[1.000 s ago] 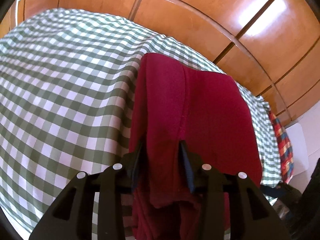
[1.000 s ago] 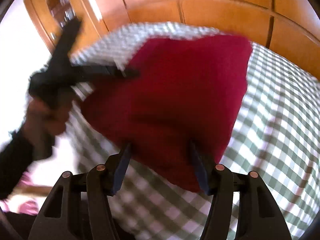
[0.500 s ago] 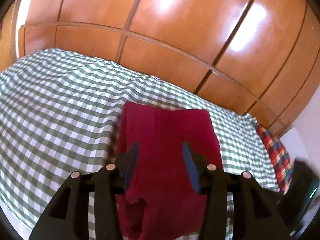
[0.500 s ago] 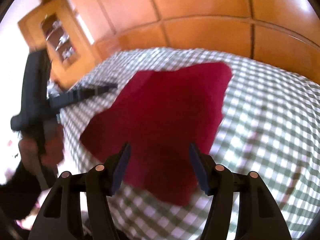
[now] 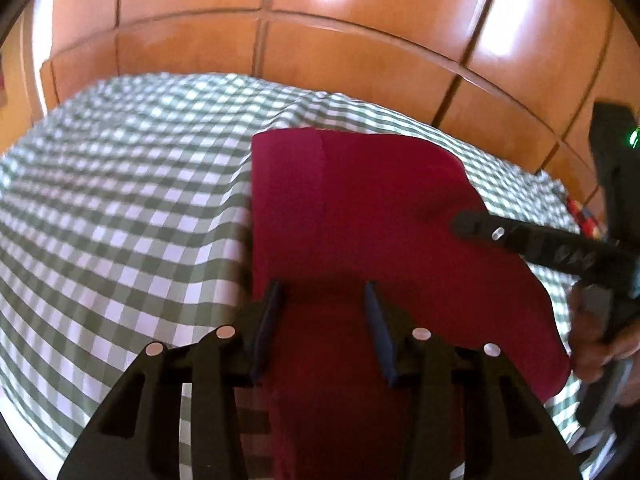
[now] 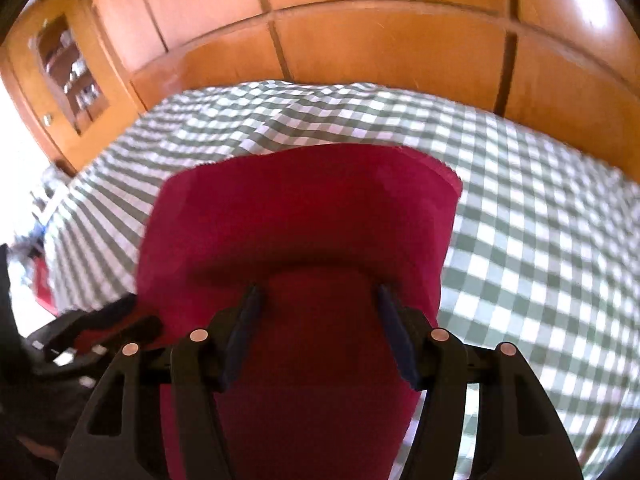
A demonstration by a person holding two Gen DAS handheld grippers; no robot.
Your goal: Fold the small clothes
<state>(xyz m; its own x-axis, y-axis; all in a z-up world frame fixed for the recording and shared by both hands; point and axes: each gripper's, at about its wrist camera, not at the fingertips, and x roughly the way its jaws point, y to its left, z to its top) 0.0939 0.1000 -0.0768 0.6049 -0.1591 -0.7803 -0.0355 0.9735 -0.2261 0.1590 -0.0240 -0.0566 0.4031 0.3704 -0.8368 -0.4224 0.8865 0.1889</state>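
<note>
Hovering both claws over the near end of the red garment, nothing pinched right now. The garment lies flat on the checked cloth, wooden panels behind the far edge. Its long axis runs near to far, straight away from both cameras; the far hem is square to me and the near end runs under the claws and out of view, so I can't tell where it stops.

Left claw: jaws have just been opening and stand spread, red fabric between and below them, pads not pressing on it as far as I can see. It sits over the left-near part, close to the left edge, where a lengthwise crease shows.

Right claw: jaws spread wider, red fabric under the gap, no pinch visible. From the left camera its tip shows over the garment's right edge, a hand gripping the handle behind it. It looks set a bit farther up the cloth than the left one.

My read: the next fold goes along the long axis, near end carried toward the far hem. Both claws are already on the near side, one per edge, so each needs to drop and pinch its own near corner. Blur is heavy, so corner positions are a guess
</note>
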